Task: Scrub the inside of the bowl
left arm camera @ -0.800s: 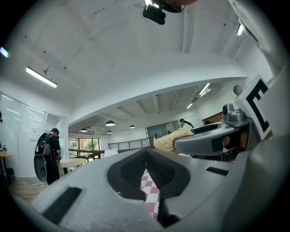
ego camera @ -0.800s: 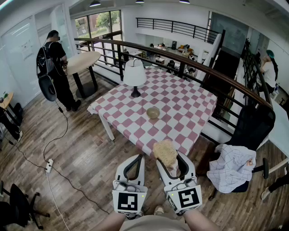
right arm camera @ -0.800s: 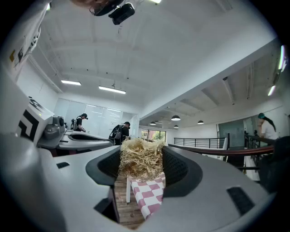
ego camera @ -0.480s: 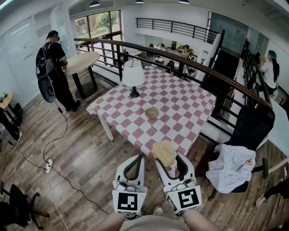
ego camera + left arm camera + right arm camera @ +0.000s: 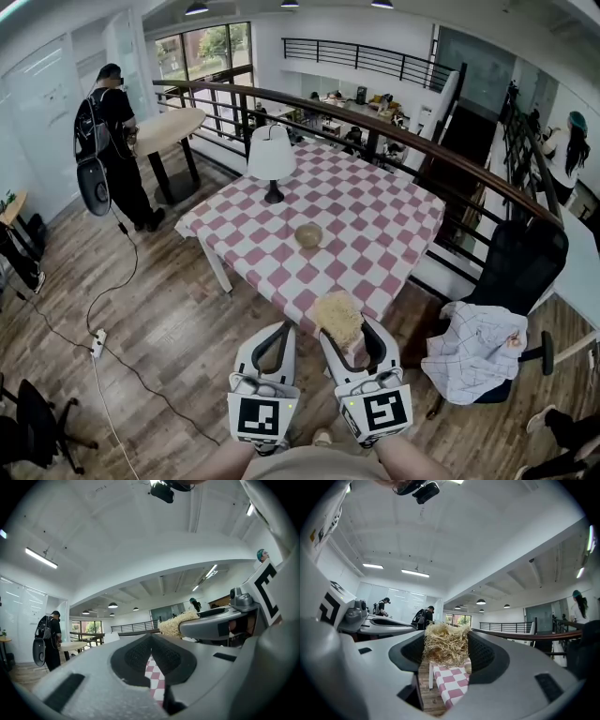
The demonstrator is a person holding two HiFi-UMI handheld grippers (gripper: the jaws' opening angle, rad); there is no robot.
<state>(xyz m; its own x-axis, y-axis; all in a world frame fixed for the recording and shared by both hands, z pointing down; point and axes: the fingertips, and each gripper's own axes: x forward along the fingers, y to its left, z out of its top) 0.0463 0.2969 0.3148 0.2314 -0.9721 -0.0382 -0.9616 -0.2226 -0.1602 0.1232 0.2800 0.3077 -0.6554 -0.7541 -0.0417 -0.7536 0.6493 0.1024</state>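
In head view, bowl (image 5: 308,234) & table (image 5: 375,225) drifted left a bit.

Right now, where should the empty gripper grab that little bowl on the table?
Probably its rim: one jaw inside the bowl, one outside, coming down from above on its left side. It sits open side up with a round wall, and the left gripper, shut now, holds nothing.

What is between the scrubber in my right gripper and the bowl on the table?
Nothing visible. Only bare checkered tablecloth lies between the scrubber, clamped in the right gripper, and the bowl. The lamp stands farther back, left of that line.
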